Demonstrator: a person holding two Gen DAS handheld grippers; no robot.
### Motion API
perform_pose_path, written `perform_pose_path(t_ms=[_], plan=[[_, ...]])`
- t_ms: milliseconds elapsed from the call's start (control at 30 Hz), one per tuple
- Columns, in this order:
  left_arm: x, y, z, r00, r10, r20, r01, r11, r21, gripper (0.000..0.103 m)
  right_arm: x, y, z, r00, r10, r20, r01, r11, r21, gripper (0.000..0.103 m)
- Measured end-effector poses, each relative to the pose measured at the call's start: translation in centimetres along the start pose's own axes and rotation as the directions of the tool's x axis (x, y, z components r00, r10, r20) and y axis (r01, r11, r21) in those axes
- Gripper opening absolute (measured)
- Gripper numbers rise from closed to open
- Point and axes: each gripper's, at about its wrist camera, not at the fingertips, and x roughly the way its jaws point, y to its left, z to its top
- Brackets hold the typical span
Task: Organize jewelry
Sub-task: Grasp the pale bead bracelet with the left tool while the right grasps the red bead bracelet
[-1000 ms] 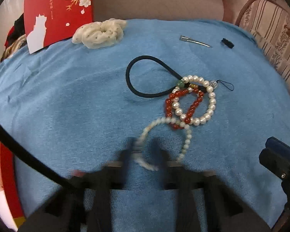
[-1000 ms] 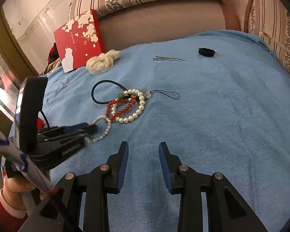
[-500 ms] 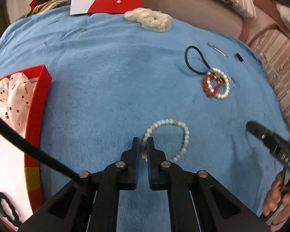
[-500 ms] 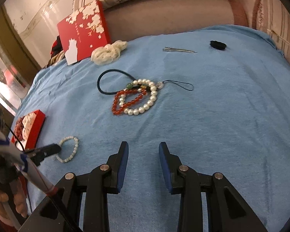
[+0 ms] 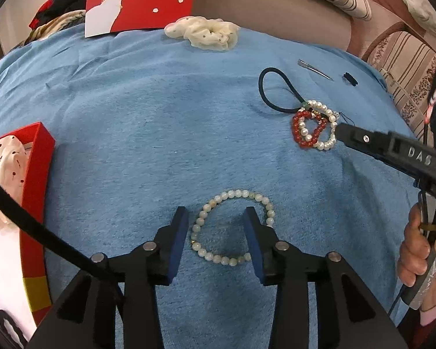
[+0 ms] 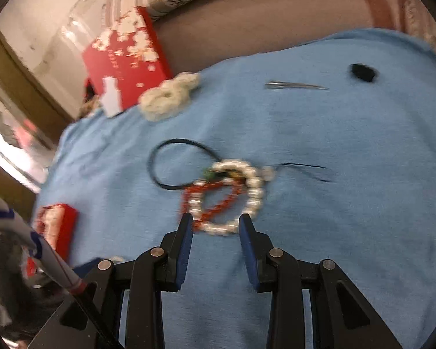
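A pale bead bracelet lies flat on the blue cloth. My left gripper is open over it, one finger outside the ring, the other inside. A white pearl bracelet, a red bead bracelet and a black cord loop lie tangled together, also in the left wrist view. My right gripper is open and empty, its fingertips at the near edge of that pile. A red jewelry box holds a white dotted scrunchie at the left.
A cream scrunchie and a red box lid with blossoms sit at the back. A metal hair clip and a small black clip lie at the far right. Striped cushions border the cloth.
My left gripper dragged the pale bracelet away from the pile toward the red box, then opened and let it go. My right gripper moved forward to the pearl and red bracelets.
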Motion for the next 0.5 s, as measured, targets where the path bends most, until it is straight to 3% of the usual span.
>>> perform_pose_path(t_ms=[133,300,333,400,433,500], plan=[[0.2,-0.6,0.1,1.0,0.002,0.007,-0.003,1.0,0.016,0.047,1.6,0.4,0.8,1.0,0.004,-0.022,-0.004,1.0,-0.006,0.035],[0.3,-0.8,0.2,1.0,0.004,0.015,-0.004,1.0,0.03,0.047,3.6,0.1,1.1,0.998,-0.055,-0.037,0.055,0.998,0.006,0.035],[0.3,-0.7,0.2,1.0,0.003,0.017,-0.003,1.0,0.029,0.044,3.7,0.1,1.2,0.997,-0.063,-0.032,0.064,0.998,0.004,0.033],[0.3,-0.7,0.3,1.0,-0.004,0.016,0.003,1.0,0.029,0.012,3.9,0.4,1.2,0.996,-0.083,-0.02,0.083,0.996,-0.017,0.029],[0.4,-0.6,0.3,1.0,-0.03,0.003,0.029,0.999,0.02,0.005,3.9,0.4,1.2,0.995,-0.097,-0.015,0.096,0.995,-0.025,0.013],[0.1,-0.2,0.4,0.997,-0.081,0.006,0.081,0.997,-0.016,0.005,3.9,0.0,1.3,0.996,-0.086,-0.019,0.086,0.996,-0.012,0.008]])
